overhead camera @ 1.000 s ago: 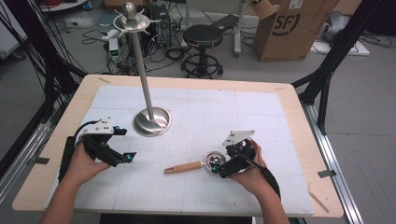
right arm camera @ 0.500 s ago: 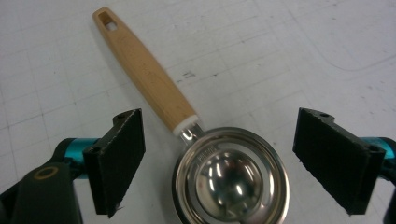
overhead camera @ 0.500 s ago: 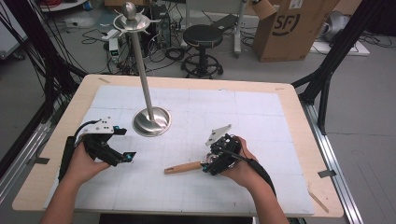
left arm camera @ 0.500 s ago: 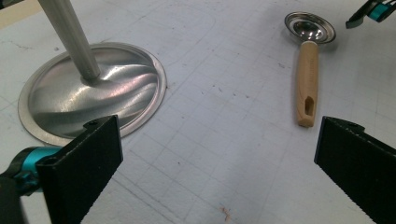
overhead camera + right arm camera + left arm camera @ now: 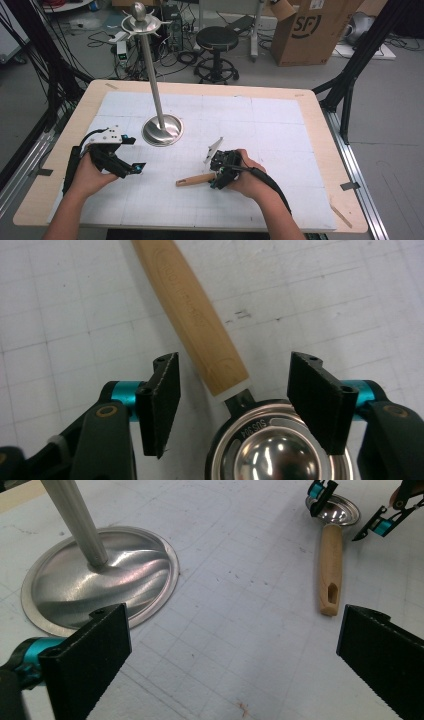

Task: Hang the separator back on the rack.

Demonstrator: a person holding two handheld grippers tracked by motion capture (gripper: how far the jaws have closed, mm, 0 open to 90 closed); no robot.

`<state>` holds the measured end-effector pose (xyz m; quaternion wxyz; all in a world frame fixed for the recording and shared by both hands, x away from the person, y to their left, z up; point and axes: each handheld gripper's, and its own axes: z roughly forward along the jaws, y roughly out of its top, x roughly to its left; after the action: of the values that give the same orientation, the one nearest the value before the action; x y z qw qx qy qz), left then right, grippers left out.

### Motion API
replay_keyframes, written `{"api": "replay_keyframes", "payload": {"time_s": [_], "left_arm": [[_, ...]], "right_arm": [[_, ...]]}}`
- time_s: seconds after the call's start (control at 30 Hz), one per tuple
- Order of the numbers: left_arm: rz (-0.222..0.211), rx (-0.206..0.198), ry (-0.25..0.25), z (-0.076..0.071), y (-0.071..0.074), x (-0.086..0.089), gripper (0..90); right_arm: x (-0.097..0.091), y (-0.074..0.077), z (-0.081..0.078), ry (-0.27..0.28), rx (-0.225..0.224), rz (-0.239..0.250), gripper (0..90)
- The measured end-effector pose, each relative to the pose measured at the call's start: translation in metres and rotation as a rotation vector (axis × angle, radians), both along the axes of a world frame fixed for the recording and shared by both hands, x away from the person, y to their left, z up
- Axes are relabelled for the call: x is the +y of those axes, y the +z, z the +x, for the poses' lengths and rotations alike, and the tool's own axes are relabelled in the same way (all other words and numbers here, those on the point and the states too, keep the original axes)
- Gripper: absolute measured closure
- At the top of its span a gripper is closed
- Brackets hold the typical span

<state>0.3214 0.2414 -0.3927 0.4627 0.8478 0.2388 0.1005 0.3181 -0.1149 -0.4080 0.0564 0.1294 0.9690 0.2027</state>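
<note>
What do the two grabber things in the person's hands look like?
Both are black. The left gripper and right gripper have flat, ribbed black pads on turquoise joints, a pale grey three-cornered plate on top, and a black trailing cable. The forearms are bare.

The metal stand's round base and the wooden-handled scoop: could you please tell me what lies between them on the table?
Nothing does: in the left gripper view, only bare white gridded mat separates the stand's base from the scoop. The high view shows the same bare stretch.
</note>
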Motion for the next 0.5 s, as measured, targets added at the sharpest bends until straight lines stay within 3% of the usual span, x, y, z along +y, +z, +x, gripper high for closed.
{"api": "replay_keyframes", "payload": {"time_s": [0.33,0.37,0.5], "left_arm": [[0.003,0.002,0.002,0.0003,-0.0005,0.0,1.6],[0.007,0.003,0.002,0.0005,-0.0009,-0.0001,1.6],[0.005,0.002,0.003,0.0,-0.0012,-0.0014,1.6]], "right_arm": [[0.0065,-0.0059,0.0034,0.043,0.002,-0.059,51.0],[0.0075,-0.007,0.0043,0.067,0.004,-0.071,52.5],[0.0074,-0.0076,0.0073,0.063,0.03,-0.068,53.5]]}}
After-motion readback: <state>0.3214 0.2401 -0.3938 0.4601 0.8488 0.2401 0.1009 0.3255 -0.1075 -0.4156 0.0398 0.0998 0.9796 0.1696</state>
